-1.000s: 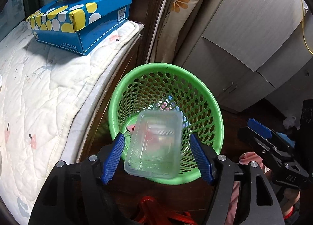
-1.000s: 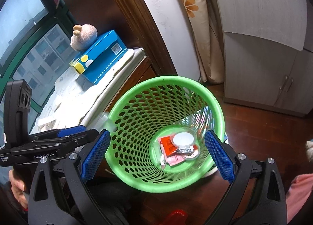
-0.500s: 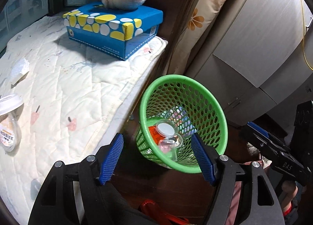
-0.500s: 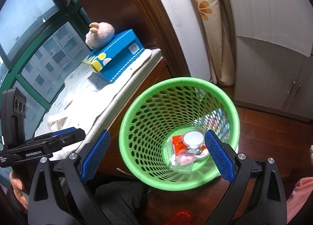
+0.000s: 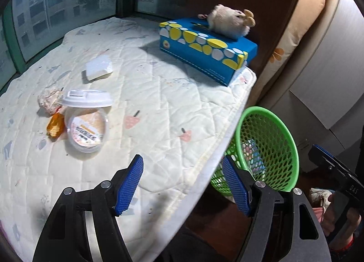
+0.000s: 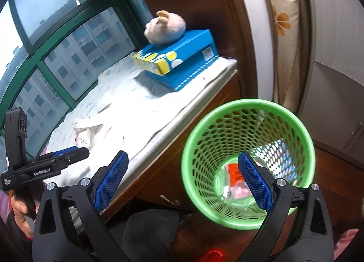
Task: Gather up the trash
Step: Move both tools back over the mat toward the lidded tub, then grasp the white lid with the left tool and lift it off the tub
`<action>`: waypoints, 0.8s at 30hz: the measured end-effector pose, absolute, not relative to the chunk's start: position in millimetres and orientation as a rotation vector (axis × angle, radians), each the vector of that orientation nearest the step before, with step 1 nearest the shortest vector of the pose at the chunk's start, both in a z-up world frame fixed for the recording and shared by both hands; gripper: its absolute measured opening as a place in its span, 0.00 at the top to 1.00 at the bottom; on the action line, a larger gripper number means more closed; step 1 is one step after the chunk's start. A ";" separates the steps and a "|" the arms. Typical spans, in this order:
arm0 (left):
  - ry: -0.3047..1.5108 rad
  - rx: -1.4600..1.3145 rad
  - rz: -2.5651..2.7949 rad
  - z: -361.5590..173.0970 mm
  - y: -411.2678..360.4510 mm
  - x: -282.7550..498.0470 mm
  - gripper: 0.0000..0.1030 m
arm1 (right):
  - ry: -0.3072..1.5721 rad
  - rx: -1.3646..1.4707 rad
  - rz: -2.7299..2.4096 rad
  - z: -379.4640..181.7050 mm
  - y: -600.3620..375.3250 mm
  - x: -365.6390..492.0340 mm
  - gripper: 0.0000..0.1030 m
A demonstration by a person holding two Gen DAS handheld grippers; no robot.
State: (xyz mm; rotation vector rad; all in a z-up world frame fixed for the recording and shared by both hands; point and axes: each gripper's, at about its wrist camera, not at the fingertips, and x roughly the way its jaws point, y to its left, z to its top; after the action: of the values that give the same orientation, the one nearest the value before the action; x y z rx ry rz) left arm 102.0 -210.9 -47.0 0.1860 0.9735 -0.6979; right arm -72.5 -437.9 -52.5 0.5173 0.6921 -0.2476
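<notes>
left gripper (image 5: 182,184) open and empty above quilted mat (image 5: 159,107); right gripper (image 6: 182,184) open, empty beside green basket (image 6: 248,111).

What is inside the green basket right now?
The right wrist view shows the green basket holding a clear plastic container and a red wrapper at the bottom. The gripper finger covers part of the pile.

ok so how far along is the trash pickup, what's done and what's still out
Done: the green basket already holds a clear container and red wrapper.
In hand: nothing; the left gripper and right gripper are both open and empty.
Left on the quilted pad: a lidded plastic cup, an orange wrapper, a crumpled wad and a white foam piece.
</notes>
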 end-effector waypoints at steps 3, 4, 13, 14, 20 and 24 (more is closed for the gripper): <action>0.960 0.156 -0.619 -45.4 -190.0 118.9 0.26 | 0.694 0.500 -0.224 -48.9 -429.1 -63.4 0.07; 0.957 0.144 -0.598 -45.2 -183.5 124.7 0.26 | 0.695 0.499 -0.215 -48.1 -426.6 -60.4 0.07; 0.976 0.078 -0.440 -47.1 -147.0 187.3 0.19 | 0.716 0.493 -0.162 -50.0 -411.1 -40.6 0.07; 0.978 0.086 -0.437 -46.6 -146.6 193.2 0.15 | 0.720 0.496 -0.156 -51.1 -410.0 -38.4 0.07; 0.986 0.184 -0.482 -42.3 -162.0 225.5 0.10 | 0.746 0.511 -0.117 -58.7 -403.4 -23.2 0.07; 1.007 0.281 -0.513 -48.4 -178.8 242.5 0.10 | 0.765 0.511 -0.092 -62.8 -397.8 -13.3 0.07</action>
State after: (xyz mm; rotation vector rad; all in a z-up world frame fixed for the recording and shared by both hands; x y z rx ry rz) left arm 242.5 -178.8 -48.4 0.2812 1.0071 -0.5126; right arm -13.3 -397.8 -62.8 0.5113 0.7649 -0.0924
